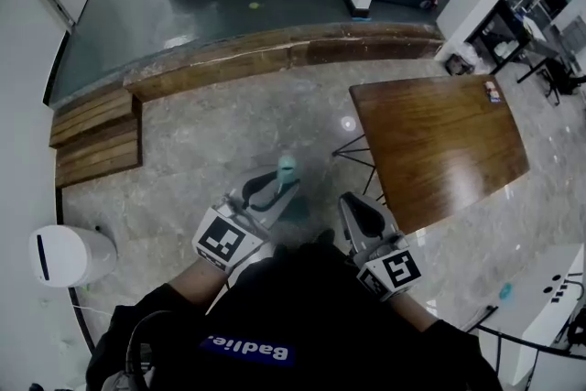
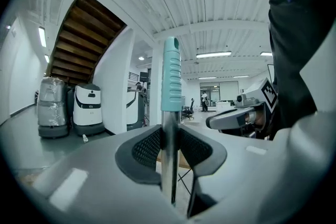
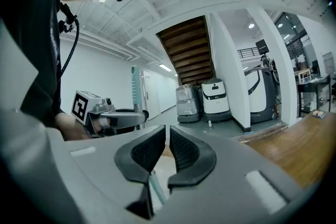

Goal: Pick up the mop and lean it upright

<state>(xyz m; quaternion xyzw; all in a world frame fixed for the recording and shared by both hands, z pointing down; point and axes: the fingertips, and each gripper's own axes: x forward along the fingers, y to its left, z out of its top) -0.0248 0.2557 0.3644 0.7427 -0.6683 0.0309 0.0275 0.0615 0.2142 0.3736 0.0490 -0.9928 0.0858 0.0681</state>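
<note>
Left gripper (image 1: 275, 188) (image 2: 169, 147) is clamped on the bare metal pole of the mop (image 1: 287, 168) (image 2: 170, 76), just under its teal grip, and the pole stands upright in front of the person with the grip rising above the jaws. Near it on the right, the right gripper (image 1: 355, 206) (image 3: 167, 147) holds nothing, its jaws drawn almost together with only a slit between them. Farther right stands a wooden table (image 1: 439, 142) on the stone floor.

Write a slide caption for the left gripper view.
Left hand-held gripper clamps the mop handle below its teal grip, holding it upright.
</note>
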